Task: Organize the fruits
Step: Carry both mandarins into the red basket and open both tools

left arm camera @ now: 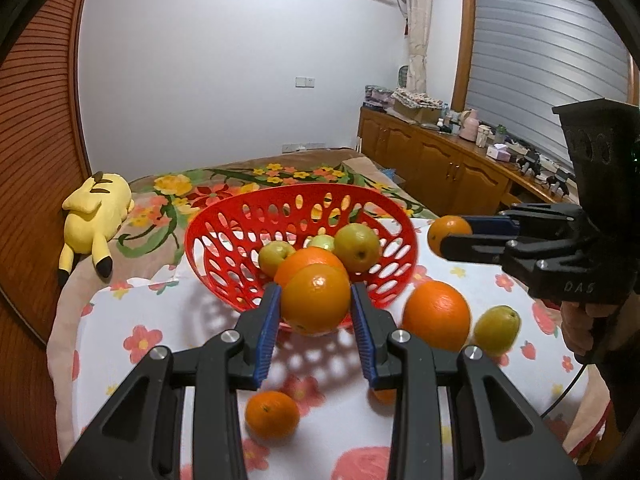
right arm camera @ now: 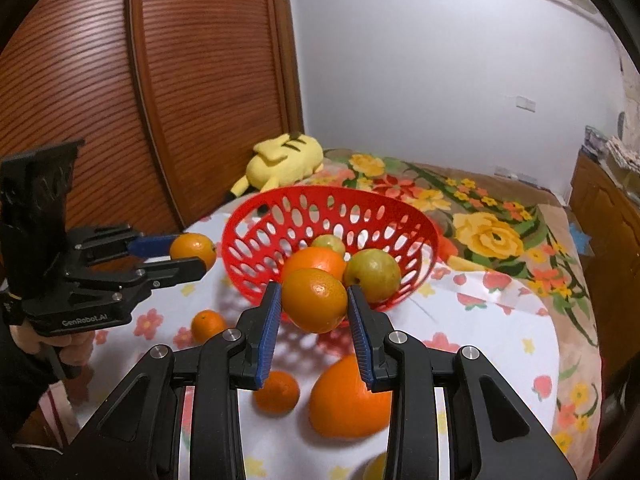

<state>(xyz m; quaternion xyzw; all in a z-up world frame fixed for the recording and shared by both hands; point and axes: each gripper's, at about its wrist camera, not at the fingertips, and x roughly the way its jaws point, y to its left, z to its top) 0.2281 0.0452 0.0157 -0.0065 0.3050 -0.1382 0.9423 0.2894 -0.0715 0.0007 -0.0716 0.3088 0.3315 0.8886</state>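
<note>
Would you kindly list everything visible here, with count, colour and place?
basket: one, red, on flowered cloth
orange in basket: one, orange, among green fruits
green fruits: three, yellow-green, inside basket
loose oranges: three, orange, on cloth before basket
loose green fruit: one, yellow-green, beside biggest loose orange
plush toy: one, yellow, on bed
cabinets: one row, brown, right wall
held oranges: two, orange, one in each gripper's jaws
left gripper, right gripper: two, black, each shut

Even, bright indoor light falls from above, and the basket throws a dotted shadow onto the cloth at 6 o'clock. Fisheye bending curves the wardrobe, black vignette fills the corners, and the near fruit at 6 o'clock is softly blurred.
</note>
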